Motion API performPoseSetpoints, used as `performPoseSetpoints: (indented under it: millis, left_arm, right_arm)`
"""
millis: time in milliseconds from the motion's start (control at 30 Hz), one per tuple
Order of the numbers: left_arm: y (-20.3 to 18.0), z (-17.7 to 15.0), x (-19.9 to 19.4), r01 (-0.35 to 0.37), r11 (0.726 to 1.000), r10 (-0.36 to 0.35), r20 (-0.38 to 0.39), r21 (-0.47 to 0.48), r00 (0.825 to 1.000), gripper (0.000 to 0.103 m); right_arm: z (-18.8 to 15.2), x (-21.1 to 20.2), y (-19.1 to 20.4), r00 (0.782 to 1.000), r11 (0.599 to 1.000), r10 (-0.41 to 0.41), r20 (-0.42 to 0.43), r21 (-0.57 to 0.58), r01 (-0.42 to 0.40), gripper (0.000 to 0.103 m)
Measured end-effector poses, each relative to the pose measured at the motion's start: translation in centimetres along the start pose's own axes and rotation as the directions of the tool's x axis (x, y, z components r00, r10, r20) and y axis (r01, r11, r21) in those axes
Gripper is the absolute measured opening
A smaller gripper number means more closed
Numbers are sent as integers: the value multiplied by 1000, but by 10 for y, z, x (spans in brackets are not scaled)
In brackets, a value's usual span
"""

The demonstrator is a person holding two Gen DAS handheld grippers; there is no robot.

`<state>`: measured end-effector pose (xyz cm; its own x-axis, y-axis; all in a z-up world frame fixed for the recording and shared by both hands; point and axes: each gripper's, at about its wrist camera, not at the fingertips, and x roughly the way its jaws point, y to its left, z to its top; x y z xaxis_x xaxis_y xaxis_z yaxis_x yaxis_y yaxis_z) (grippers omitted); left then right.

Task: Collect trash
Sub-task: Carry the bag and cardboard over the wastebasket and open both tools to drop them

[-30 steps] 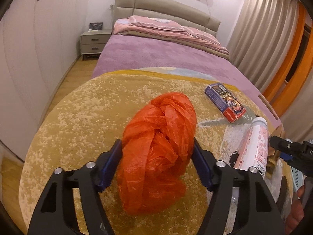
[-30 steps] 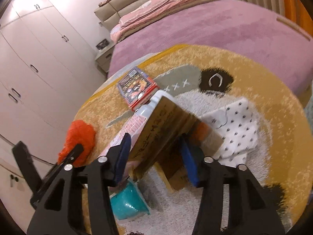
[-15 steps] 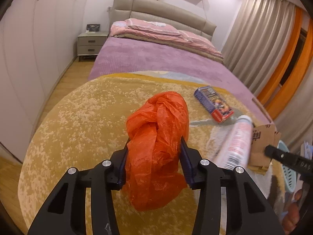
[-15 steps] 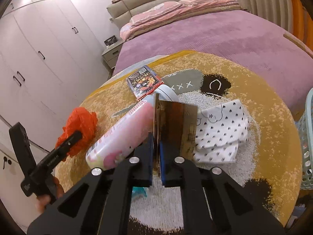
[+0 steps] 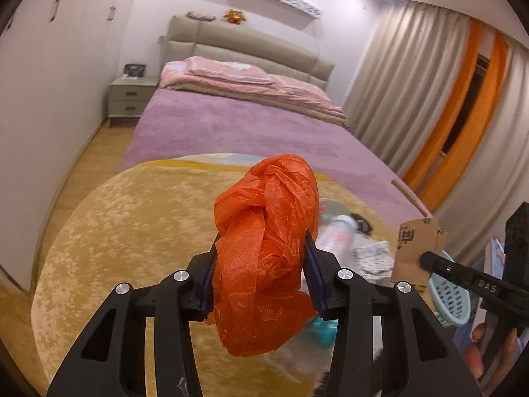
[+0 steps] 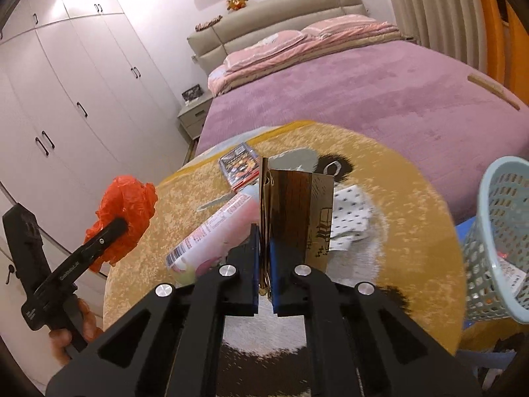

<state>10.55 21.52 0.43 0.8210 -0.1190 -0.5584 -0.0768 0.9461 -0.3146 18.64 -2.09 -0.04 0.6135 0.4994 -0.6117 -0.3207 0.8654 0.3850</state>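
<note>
While left gripper (image 5: 261, 271) clamps crumpled orange plastic bag (image 5: 264, 241), right gripper (image 6: 263, 264) pinches flattened brown paper bag (image 6: 291, 211) above round yellow rug (image 6: 413, 231)

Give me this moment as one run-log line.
left hand-held gripper: shut on orange bag | right hand-held gripper: shut on brown paper bag | basket: waiting

Left wrist view: looks along left gripper (image 5: 259, 276) fingers, tilted down, toward headboard end of bed (image 5: 238, 132); yellow rug (image 5: 132, 231) close below. Right wrist view: looks along right gripper (image 6: 263, 261), also down, bed (image 6: 363, 99) behind. Shared: rug (image 6: 396, 231), bed, blue basket (image 5: 449, 301) (image 6: 496, 231). Each view catches other gripper at its edge.
</note>
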Motion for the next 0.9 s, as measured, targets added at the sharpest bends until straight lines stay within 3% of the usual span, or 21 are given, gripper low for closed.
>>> performPoseSetpoints:
  millis: [200, 500, 900]
  left_arm:
    - [-47, -5, 1, 91, 995, -91, -6, 46, 996, 42]
    - [-130, -15, 24, 177, 975, -171, -50, 138, 984, 42]
    - [-248, -35, 78, 331, 916, -295, -179, 227, 939, 42]
  right_arm:
    - [1, -33, -29, 998, 999, -18, 60, 35, 16, 4]
    - [3, -79, -98, 987, 987, -81, 138, 148, 61, 4]
    - [-3, -122, -200, 964, 946, -197, 177, 294, 140, 4]
